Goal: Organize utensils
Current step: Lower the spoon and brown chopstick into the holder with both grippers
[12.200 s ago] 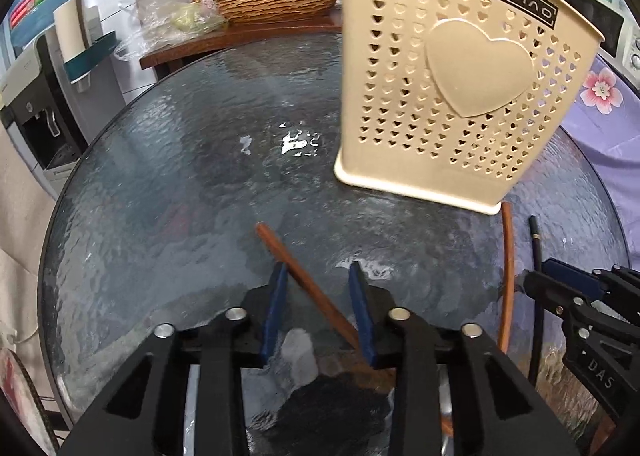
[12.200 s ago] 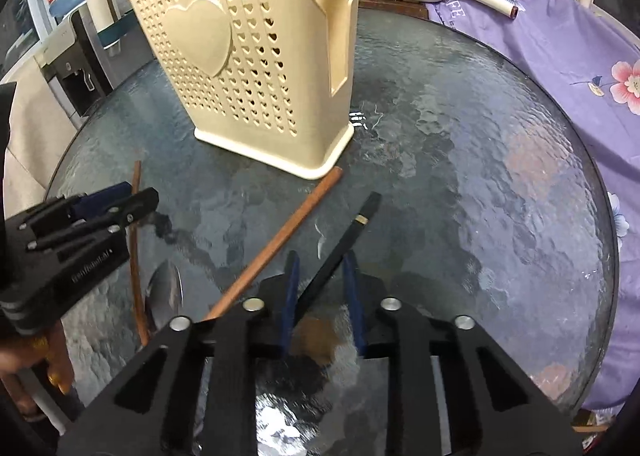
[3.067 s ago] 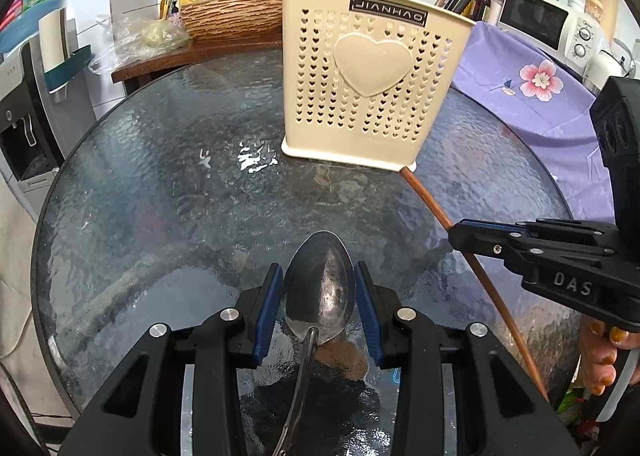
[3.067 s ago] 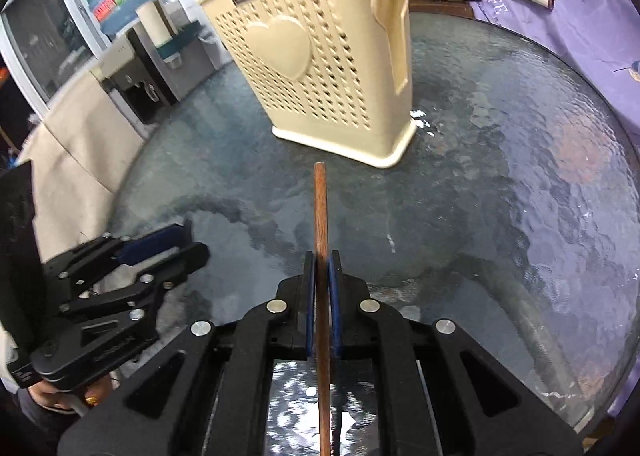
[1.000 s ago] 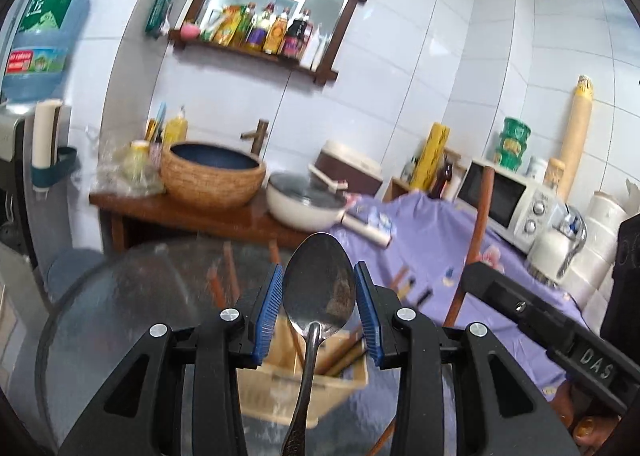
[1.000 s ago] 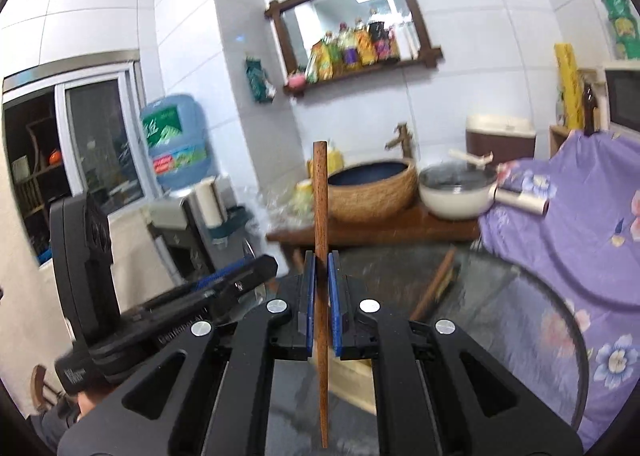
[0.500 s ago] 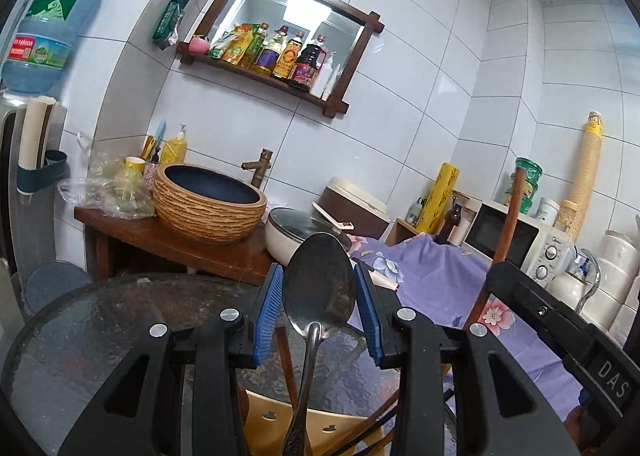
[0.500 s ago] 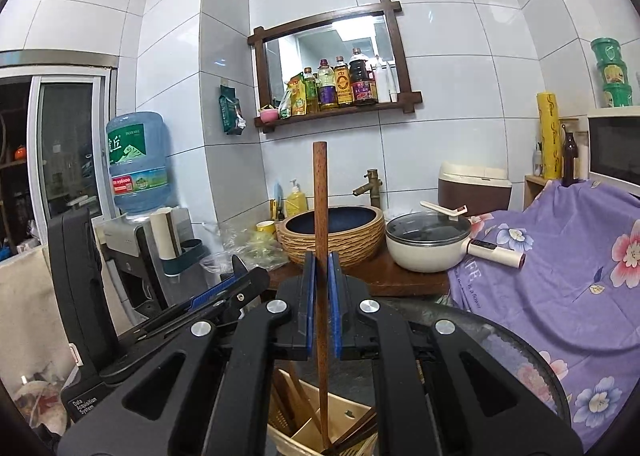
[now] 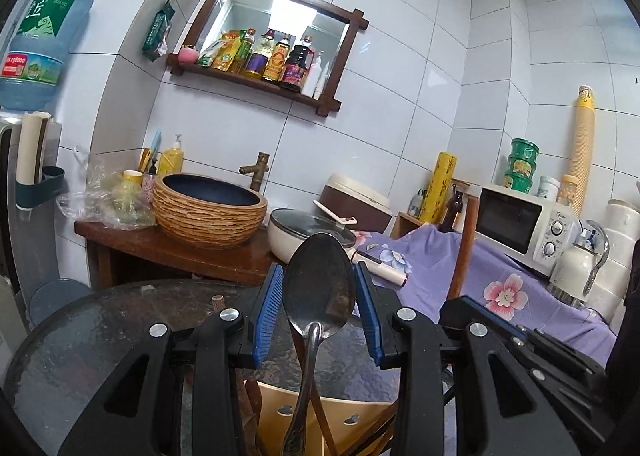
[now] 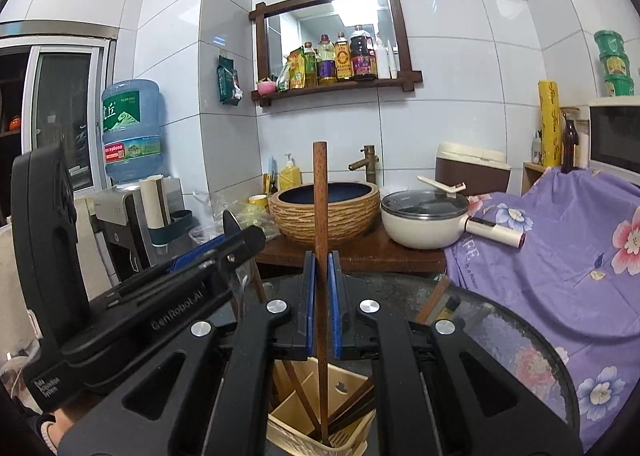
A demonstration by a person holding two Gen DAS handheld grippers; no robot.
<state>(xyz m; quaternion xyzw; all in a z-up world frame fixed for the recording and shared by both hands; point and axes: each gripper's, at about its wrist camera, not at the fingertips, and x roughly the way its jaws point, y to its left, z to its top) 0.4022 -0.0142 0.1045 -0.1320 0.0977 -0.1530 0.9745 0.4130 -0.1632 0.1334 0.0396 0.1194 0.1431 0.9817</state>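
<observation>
My left gripper [image 9: 318, 314] is shut on a metal spoon [image 9: 319, 280], bowl up, its handle hanging down over the cream utensil holder [image 9: 320, 414] below. Several brown chopsticks stand in that holder. My right gripper [image 10: 321, 296] is shut on a brown wooden chopstick [image 10: 320, 208] held upright, and its lower end reaches into a compartment of the holder [image 10: 296, 384]. In the right wrist view the left gripper [image 10: 224, 252] sits close on the left. In the left wrist view the right gripper [image 9: 520, 352] sits close on the right, with its chopstick [image 9: 464, 248] rising above it.
The holder stands on a round glass table [image 10: 504, 340]. Behind it a wooden counter carries a woven basin [image 9: 208, 212] and a lidded white pan [image 10: 424, 220]. A purple flowered cloth [image 10: 560, 256] lies to the right, with a microwave [image 9: 524, 224] beyond and a water dispenser [image 10: 132, 136] at left.
Both grippers have sunk toward the holder, which now fills the bottom of both views. The chopstick's lower end has gone down into the holder. The spoon stays held above it.
</observation>
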